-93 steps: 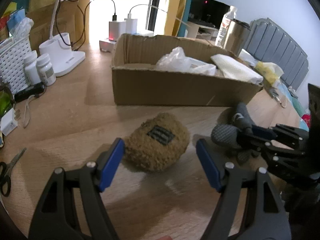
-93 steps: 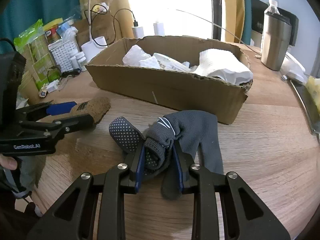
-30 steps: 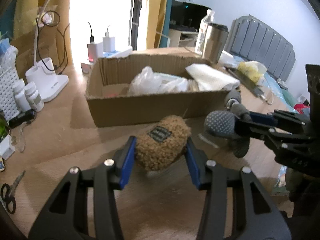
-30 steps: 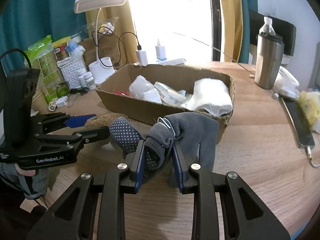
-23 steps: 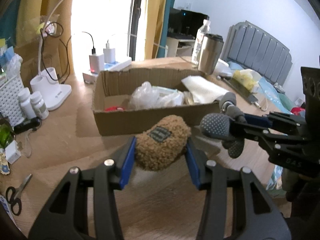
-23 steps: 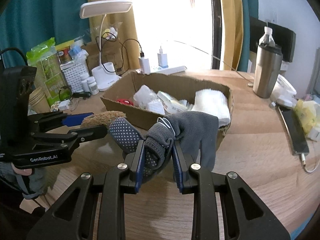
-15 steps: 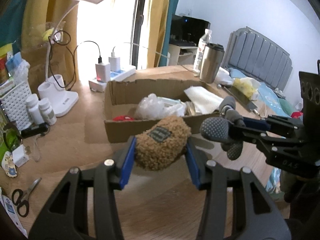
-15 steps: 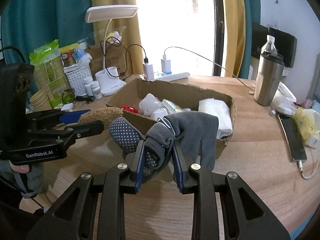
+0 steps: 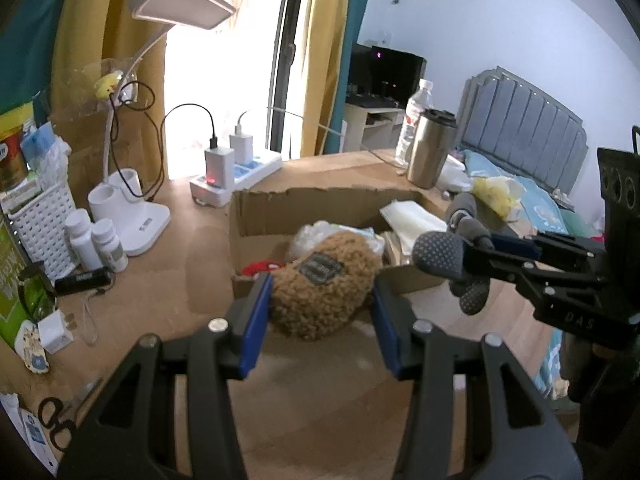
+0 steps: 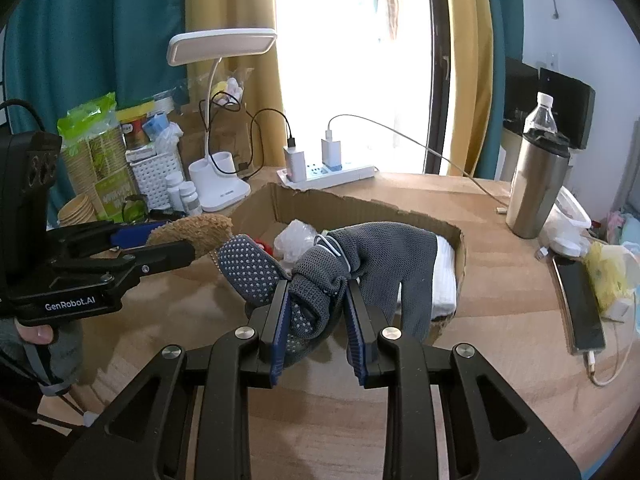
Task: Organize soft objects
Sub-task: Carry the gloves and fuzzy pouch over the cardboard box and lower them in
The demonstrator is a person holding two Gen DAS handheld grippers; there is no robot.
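My left gripper (image 9: 321, 285) is shut on a brown fuzzy pouch (image 9: 320, 300) with a dark patch, held in the air just in front of the cardboard box (image 9: 304, 208). To its right, my right gripper (image 9: 484, 258) carries a grey dotted glove bundle (image 9: 438, 254). In the right wrist view, my right gripper (image 10: 317, 290) is shut on the bunched grey gloves (image 10: 384, 256), hanging over the near wall of the box (image 10: 320, 208). The left gripper (image 10: 160, 240) with the brown pouch (image 10: 192, 230) is at the left, a hand holding its grip.
The box holds crumpled plastic bags (image 10: 296, 240), a folded white towel (image 10: 444, 280) and a red item. A desk lamp (image 10: 220, 46), power strip (image 10: 328, 172) and white basket (image 9: 40, 224) stand behind and left; a steel tumbler (image 10: 536, 184) and phone (image 10: 580, 304) lie right. Scissors (image 9: 56, 424) sit near the left edge.
Both grippers have risen with their loads, so the box now sits lower in view and its inside shows. Both grips are unchanged.
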